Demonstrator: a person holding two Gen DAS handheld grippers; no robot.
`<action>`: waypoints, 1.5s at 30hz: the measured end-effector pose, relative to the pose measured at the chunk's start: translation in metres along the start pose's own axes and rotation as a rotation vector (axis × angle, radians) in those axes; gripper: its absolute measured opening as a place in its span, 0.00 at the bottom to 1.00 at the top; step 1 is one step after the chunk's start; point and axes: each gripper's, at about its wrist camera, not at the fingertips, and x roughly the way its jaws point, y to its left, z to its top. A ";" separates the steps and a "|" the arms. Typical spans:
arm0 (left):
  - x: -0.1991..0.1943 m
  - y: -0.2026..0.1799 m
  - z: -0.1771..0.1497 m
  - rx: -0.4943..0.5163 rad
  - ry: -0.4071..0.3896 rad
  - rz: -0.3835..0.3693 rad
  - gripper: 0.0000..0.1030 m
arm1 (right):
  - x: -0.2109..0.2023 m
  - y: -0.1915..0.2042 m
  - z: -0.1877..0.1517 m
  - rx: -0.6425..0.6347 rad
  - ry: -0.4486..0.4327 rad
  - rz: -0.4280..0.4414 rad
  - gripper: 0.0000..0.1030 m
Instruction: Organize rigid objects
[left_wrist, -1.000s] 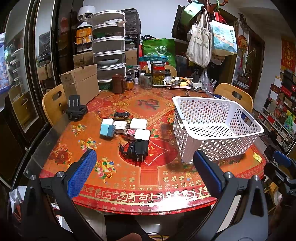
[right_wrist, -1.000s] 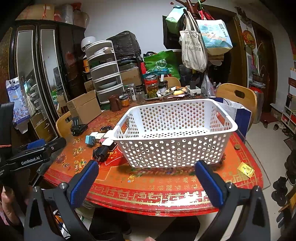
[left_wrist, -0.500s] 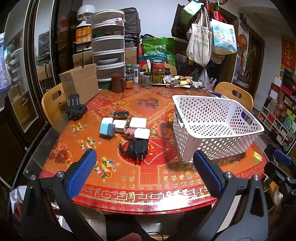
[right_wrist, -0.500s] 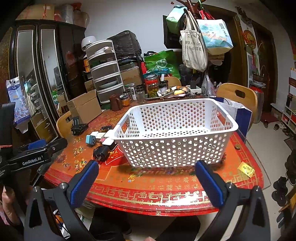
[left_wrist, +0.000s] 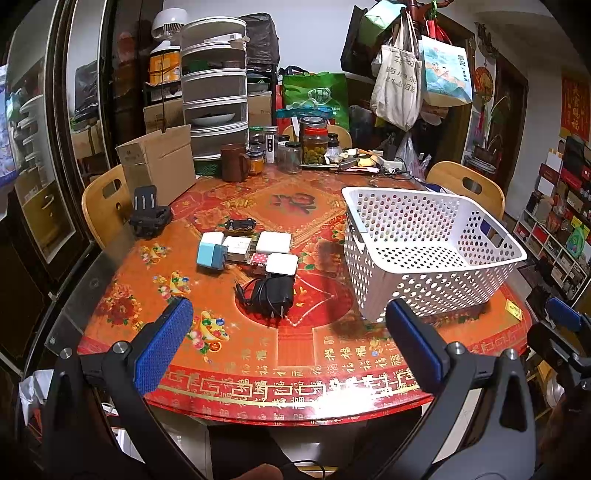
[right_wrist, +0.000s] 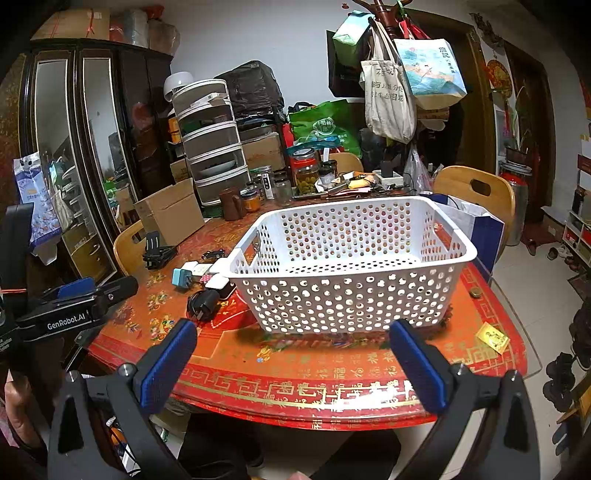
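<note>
Here the left gripper (left_wrist: 288, 334) hovers over the near edge of the red table (left_wrist: 295, 354), its blue-padded fingers (left_wrist: 164, 343) spread wide with nothing between them. Straight ahead of it lies a black charger (left_wrist: 271, 293) with its cord bundled; just beyond, touching one another, sit several white adapters (left_wrist: 273, 242) and a light-blue plug (left_wrist: 211, 254), with a small black toy car (left_wrist: 241, 223) farther on. Ahead and to its right stands the white perforated basket (left_wrist: 424, 254), empty. The right gripper (right_wrist: 291, 352) is likewise fully parted and holds nothing, and the basket (right_wrist: 347, 295) fills the view directly ahead of it. To its left the other gripper's body (right_wrist: 70, 310) shows the lettering "GenRobot.AI" (white on black). The table rim carries gold Chinese characters, too small to read reliably.
</note>
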 end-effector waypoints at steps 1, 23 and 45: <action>0.000 0.000 -0.001 0.000 0.001 0.000 1.00 | 0.000 -0.001 0.000 0.000 0.000 0.000 1.00; 0.003 -0.001 -0.003 0.002 0.004 -0.001 1.00 | -0.001 0.004 -0.003 -0.003 -0.003 0.007 1.00; 0.142 0.049 -0.039 -0.025 0.211 -0.071 1.00 | 0.103 -0.190 0.063 0.308 0.136 -0.239 0.67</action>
